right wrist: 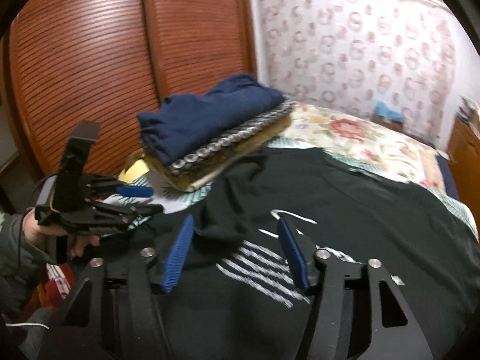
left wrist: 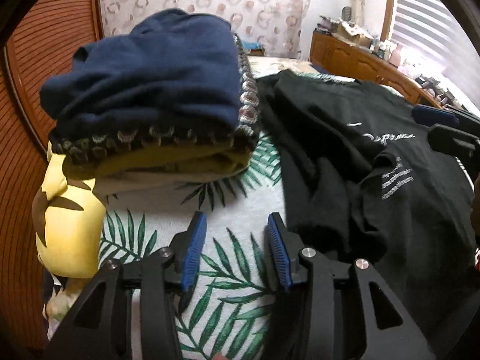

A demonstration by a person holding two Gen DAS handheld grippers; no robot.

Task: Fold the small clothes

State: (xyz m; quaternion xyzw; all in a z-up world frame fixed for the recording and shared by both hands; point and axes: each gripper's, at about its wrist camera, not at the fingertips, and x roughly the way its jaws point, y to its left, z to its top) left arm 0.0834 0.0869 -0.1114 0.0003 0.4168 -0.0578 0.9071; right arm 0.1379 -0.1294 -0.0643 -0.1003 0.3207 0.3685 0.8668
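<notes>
Right wrist view: black tee (right wrist: 345, 204) looks limp (light, floppy), so pinch a hem corner; both grippers (right wrist: 237, 252) (left wrist: 237, 249) gape, empty.

You have two claws in view: the left claw (left wrist: 237, 225) and the right claw (right wrist: 235, 225), each with two blue pads. One black T-shirt (left wrist: 375, 156) lies spread on the one bed (left wrist: 246, 207). One stack of folded clothes (left wrist: 150, 114) sits beside it; you can count four layers in it: a navy garment (right wrist: 207, 114) on top, a patterned piece, an olive one and a pale one at the bottom. One yellow cushion (left wrist: 69, 225) lies at the stack's left. Two louvred wooden doors (right wrist: 120, 45) stand behind.
</notes>
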